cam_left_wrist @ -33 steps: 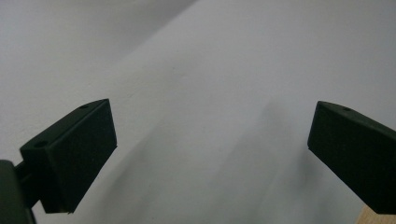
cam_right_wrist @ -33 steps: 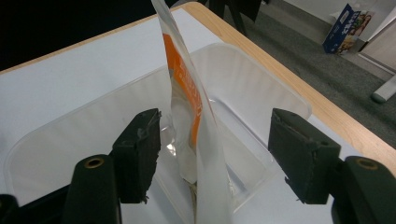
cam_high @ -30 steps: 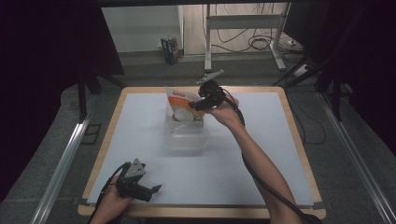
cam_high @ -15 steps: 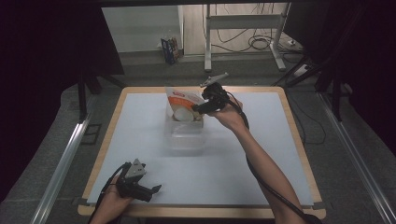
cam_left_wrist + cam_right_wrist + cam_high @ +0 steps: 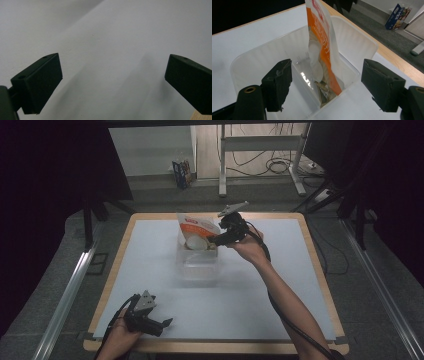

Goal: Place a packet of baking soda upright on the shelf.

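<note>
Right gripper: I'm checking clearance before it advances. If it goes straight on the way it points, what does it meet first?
Probably the orange-and-white pouch standing in the clear bin, between the open right gripper's jaws.

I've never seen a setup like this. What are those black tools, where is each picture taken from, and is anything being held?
A person sits at a table and holds a two-jaw gripper in each hand. One picture looks down from above; the other two come from cameras riding on the grippers. The left gripper rests near the table's front edge, jaws open, holding nothing. The right gripper hangs open over a clear plastic box, also holding nothing. An orange and white packet stands in that box.
</note>
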